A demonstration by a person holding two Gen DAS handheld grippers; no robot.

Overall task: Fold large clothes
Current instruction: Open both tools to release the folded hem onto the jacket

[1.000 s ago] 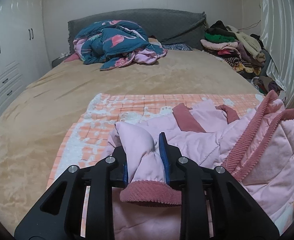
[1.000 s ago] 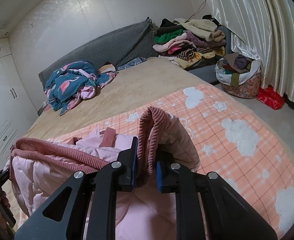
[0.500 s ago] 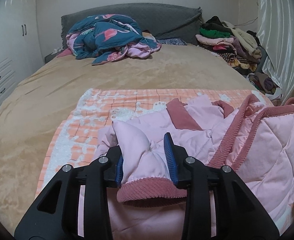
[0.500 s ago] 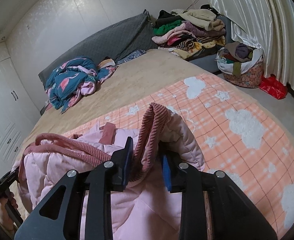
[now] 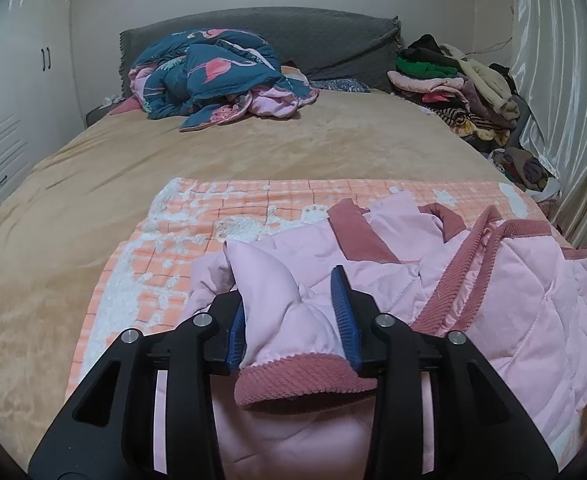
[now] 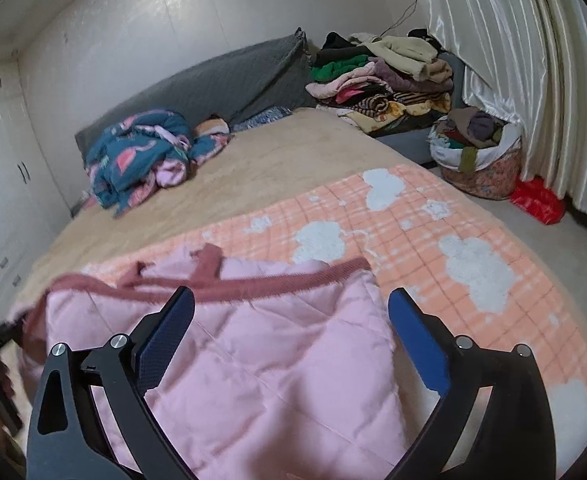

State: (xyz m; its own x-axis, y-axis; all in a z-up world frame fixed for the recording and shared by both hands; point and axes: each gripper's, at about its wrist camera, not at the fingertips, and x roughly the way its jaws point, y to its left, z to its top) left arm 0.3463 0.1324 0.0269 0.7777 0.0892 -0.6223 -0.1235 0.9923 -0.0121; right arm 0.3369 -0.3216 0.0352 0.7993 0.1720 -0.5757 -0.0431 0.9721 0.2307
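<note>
Here the pink quilted jacket [image 6: 253, 344] lies spread on the orange cloud-print blanket [image 6: 453, 240] at the foot of the tan bed [image 5: 253, 152]. The right gripper [image 6: 291, 332] hangs above it with jaws wide apart, holding nothing. The left gripper [image 5: 291, 312] has its jaws part-closed around a sleeve cuff [image 5: 305, 380], both pads against the fabric. Beyond: a flamingo-print duvet [image 5: 213, 76], piled clothes [image 6: 381, 76], curtains [image 6: 513, 60].

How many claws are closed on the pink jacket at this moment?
1. The left claw grips the pink jacket by a sleeve cuff. The right claw stands open above it.
</note>
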